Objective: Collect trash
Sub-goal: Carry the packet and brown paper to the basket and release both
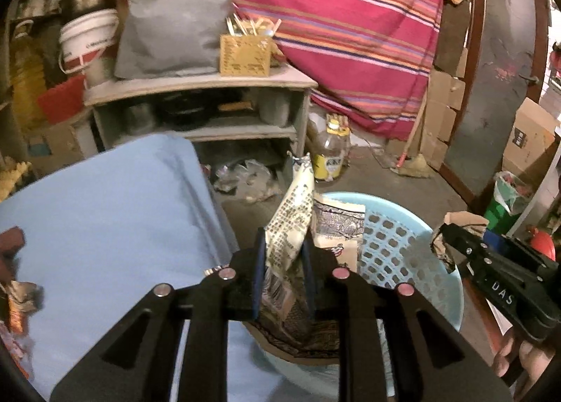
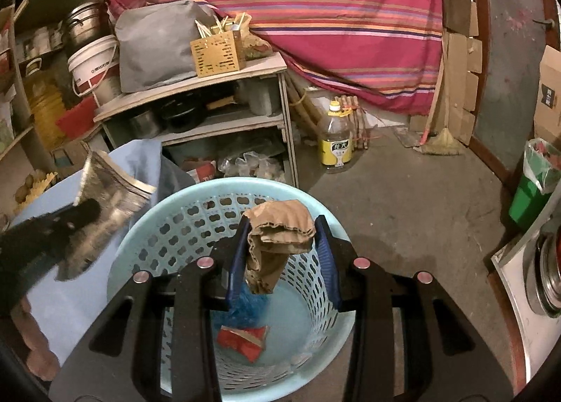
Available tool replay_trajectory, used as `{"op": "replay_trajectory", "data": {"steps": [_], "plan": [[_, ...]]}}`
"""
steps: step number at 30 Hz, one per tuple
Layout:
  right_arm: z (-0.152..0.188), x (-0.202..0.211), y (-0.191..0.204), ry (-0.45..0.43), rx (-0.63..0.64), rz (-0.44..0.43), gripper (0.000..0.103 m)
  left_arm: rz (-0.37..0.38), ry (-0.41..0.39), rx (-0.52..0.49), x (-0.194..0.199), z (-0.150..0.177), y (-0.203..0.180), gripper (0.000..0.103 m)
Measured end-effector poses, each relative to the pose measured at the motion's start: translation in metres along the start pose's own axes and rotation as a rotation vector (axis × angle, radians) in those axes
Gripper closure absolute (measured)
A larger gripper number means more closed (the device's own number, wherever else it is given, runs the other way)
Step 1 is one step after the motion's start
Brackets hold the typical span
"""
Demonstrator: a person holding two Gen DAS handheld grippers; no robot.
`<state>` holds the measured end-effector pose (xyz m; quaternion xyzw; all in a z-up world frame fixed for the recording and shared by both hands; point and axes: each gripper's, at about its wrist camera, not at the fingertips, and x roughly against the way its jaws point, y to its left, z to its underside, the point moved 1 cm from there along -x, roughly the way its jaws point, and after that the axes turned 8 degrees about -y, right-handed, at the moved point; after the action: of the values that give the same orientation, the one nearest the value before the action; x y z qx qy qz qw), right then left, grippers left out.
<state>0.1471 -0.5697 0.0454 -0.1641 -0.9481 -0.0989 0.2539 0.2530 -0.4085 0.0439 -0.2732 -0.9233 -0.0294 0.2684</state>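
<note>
A light blue perforated basket (image 2: 168, 247) stands on the floor beside a table under a blue cloth (image 1: 105, 219); it also shows in the left wrist view (image 1: 392, 247). My left gripper (image 1: 283, 261) is shut on a printed snack wrapper (image 1: 292, 226), held at the basket's near rim. My right gripper (image 2: 282, 247) is shut on a crumpled piece of brown cardboard (image 2: 278, 230), held over the basket's opening. A red wrapper (image 2: 242, 335) and blue crumpled plastic (image 2: 245, 307) lie on the basket's bottom. The left gripper and its foil wrapper (image 2: 105, 205) show at left in the right wrist view.
A wooden shelf unit (image 2: 217, 114) with pots, a grey bag and a chopstick box stands behind the basket. An oil bottle (image 2: 335, 139) stands on the concrete floor. A green bin (image 2: 529, 198) is at right. More wrappers (image 1: 14, 300) lie on the cloth's left edge.
</note>
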Motion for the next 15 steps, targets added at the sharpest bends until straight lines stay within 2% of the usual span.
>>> {"op": "replay_trajectory", "data": {"steps": [3,5,7,11,12,13,15], "plan": [[-0.002,-0.001,-0.003,0.001,-0.012,-0.003,0.065,0.013,0.031,-0.003,-0.013,0.006,-0.004,0.079],[-0.005,-0.003,-0.004,0.002,-0.025,-0.003,0.065,0.01,0.044,0.0,-0.019,0.008,-0.005,0.067],[-0.005,-0.005,-0.006,0.004,-0.037,-0.003,0.065,0.012,0.048,0.007,-0.022,0.009,-0.006,0.061],[-0.004,-0.009,-0.007,0.013,-0.043,0.002,0.065,0.0,0.055,0.013,-0.021,0.011,-0.003,0.056],[-0.004,-0.01,-0.006,0.015,-0.038,0.004,0.065,-0.005,0.053,0.014,-0.019,0.01,-0.002,0.052],[-0.003,-0.011,-0.005,0.018,-0.031,0.007,0.065,-0.011,0.049,0.014,-0.017,0.01,-0.001,0.042],[-0.002,-0.011,-0.001,0.02,-0.02,0.009,0.065,-0.027,0.025,0.013,-0.01,0.009,0.004,0.038]]}}
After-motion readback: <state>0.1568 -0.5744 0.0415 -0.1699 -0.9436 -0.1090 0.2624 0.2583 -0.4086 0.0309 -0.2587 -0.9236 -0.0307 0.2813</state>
